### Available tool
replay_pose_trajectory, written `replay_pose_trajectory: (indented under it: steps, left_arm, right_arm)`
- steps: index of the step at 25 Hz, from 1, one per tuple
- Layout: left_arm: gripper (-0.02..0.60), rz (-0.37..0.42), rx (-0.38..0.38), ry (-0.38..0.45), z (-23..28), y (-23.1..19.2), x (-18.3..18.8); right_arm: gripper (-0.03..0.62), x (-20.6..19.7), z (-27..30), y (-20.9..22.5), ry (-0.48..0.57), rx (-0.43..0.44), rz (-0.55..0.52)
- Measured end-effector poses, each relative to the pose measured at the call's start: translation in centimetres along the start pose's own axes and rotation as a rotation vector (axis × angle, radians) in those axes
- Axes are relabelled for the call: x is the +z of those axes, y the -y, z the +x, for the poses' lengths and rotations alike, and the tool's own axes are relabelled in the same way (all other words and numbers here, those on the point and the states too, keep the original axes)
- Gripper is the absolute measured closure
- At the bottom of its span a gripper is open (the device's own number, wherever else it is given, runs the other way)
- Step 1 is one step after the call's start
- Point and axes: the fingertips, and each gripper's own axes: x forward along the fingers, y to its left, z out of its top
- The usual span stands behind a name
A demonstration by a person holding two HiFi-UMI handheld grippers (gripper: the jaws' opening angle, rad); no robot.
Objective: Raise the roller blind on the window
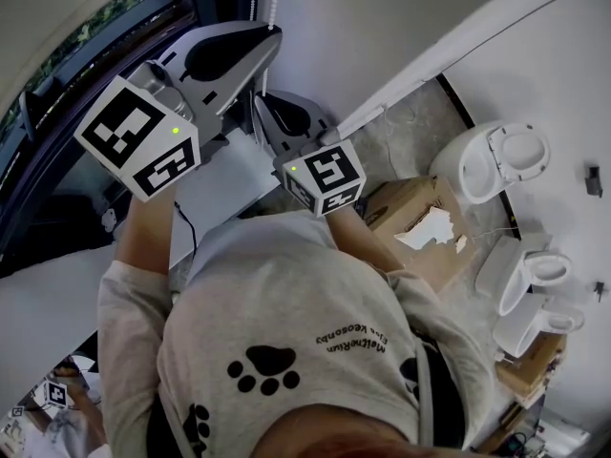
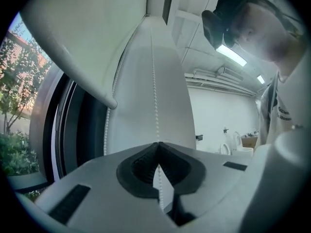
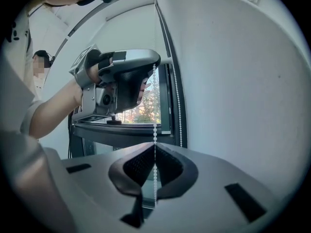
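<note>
On the far left is the window (image 2: 12, 106). Green trees (image 2: 14, 154) show through the glass. The roller blind (image 2: 82, 23) hangs over the top part of the window, and the glass under its bottom bar (image 2: 73, 64) is not covered.

Just to the right of the blind, a white bead chain (image 2: 155, 81) hangs down in front of the white wall (image 2: 223, 115). Another string of beads hangs a little to the left of it, close to the window frame.

The left hand-held gripper (image 2: 158, 145) is shut tight on the bead chain. The chain goes in between its two black pads (image 2: 141, 165) and comes out again below them. From the head view, this gripper is up near the window, and its cube (image 1: 138, 136) with black and white squares sits at the back.

The right hand-held gripper (image 3: 155, 144) is shut tight on the same string of beads, lower down. In the right gripper view, the chain runs straight from the tip of the left one, up above, down into the right one's jaws. The jaws pinch the beads, and a short bit of chain hangs under them.

Further right, on the floor, there is a torn cardboard box (image 1: 420, 222). Past the box stand some white toilets (image 1: 492, 160).
</note>
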Motion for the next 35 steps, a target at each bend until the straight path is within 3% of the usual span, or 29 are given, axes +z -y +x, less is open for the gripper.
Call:
replay_pose_trajectory:
  steps: [5, 13, 35]
  left_arm:
    - [0.572, 0.019, 0.021, -0.035, 0.1, 0.4, -1.4]
    - [0.572, -0.093, 0.036, -0.068, -0.4, 0.3, -7.6]
    - [0.572, -0.215, 0.068, -0.17, -1.4, 1.9, -18.6]
  right_arm:
    - [0.585, -1.5, -0.1, -0.2, -0.042, 0.003, -0.01]
    - [0.585, -7.7, -0.2, -0.4, -0.16, -0.004, 0.016]
    - [0.585, -18.8, -0.9, -1.0, -0.348, 0.018, 0.03]
